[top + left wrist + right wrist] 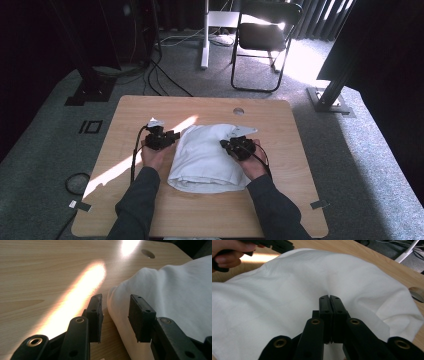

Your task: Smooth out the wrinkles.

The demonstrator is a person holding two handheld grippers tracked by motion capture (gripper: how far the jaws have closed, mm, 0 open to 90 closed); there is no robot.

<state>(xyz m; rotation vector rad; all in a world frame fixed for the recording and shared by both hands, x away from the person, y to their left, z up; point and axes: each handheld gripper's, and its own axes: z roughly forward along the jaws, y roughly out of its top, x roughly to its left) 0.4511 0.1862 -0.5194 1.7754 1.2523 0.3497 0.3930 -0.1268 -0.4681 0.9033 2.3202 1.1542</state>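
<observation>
A folded white cloth [207, 155] lies in the middle of the wooden table [285, 200]. My left gripper [174, 136] sits at the cloth's left edge. In the left gripper view its jaws [116, 300] stand open and straddle the rim of the cloth [175, 290]; one pad rests over bare wood, the other over fabric, and neither presses. My right gripper [225, 145] lies on the cloth's right part. Its jaws [329, 297] are closed together, and a pucker of the cloth [287, 290] runs into their tips.
A round cable hole [238, 111] is in the table behind the cloth. A sunlit stripe crosses the wood at the left. Beyond the table stand a black chair [265, 35], a white post and cables on the carpet. The other hand [229, 252] shows far off.
</observation>
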